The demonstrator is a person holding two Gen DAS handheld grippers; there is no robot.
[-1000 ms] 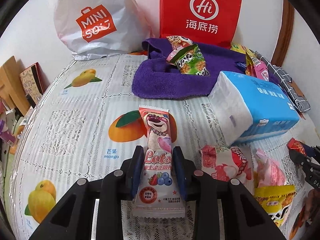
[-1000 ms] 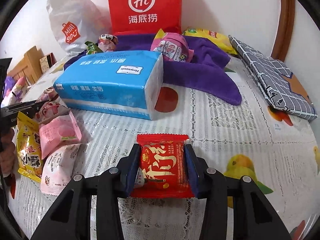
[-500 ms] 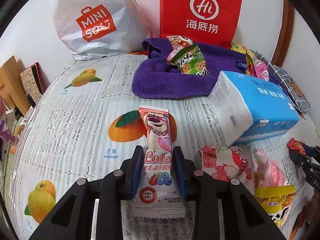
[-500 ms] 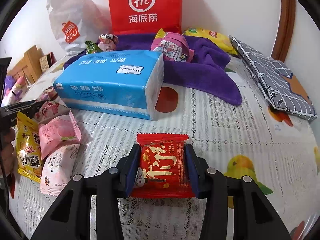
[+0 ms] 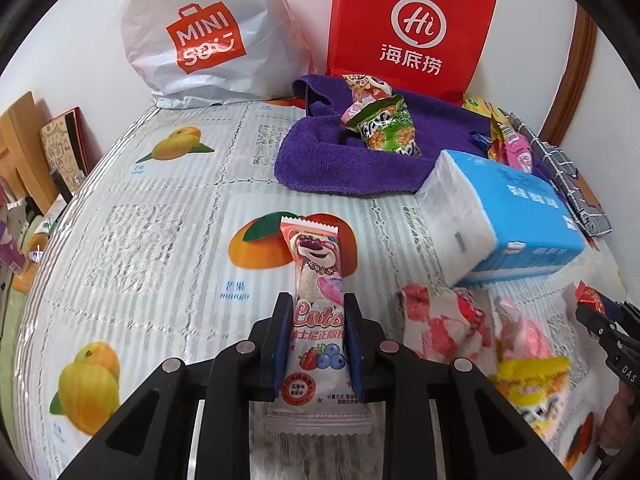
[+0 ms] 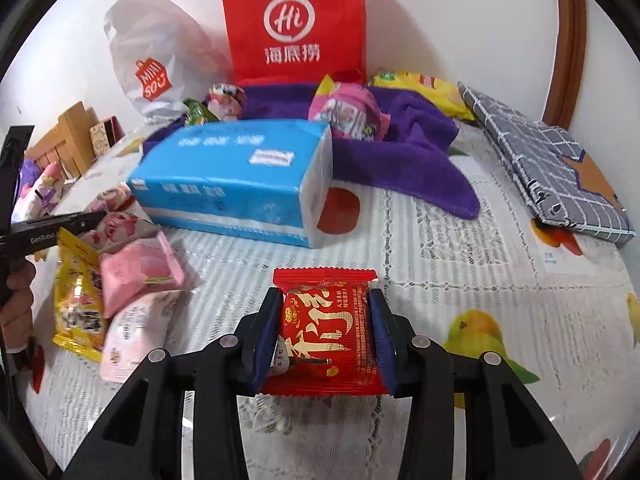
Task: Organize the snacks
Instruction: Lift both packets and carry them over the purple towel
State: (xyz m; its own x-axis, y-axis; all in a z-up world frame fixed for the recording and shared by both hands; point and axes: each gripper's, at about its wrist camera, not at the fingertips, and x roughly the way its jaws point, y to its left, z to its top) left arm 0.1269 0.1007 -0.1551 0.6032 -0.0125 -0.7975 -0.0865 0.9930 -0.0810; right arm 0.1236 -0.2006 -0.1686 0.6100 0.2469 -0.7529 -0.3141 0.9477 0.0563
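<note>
My left gripper [image 5: 319, 312] is shut on a long pink bear-print snack bar [image 5: 316, 280], held just above the fruit-print tablecloth [image 5: 160, 216]. My right gripper [image 6: 326, 308] is shut on a red square snack packet [image 6: 326, 324]. Loose snacks lie between the grippers: a red-white packet [image 5: 440, 324], pink packets [image 6: 136, 272] and a yellow packet [image 6: 76, 308]. More snacks sit on the purple towel [image 5: 352, 160]: a green packet [image 5: 384, 128] and a pink packet [image 6: 352, 112].
A blue tissue pack [image 6: 236, 176] lies mid-table. A red paper bag [image 5: 412, 32] and a white Miniso bag [image 5: 208, 36] stand against the back wall. A grey checked cloth [image 6: 552, 168] lies at right. Wooden items [image 5: 24, 148] sit beyond the left edge.
The right gripper has shifted so the scene sits slightly further right and lower in its view; both grippers keep their packets. The left view is almost unchanged.
</note>
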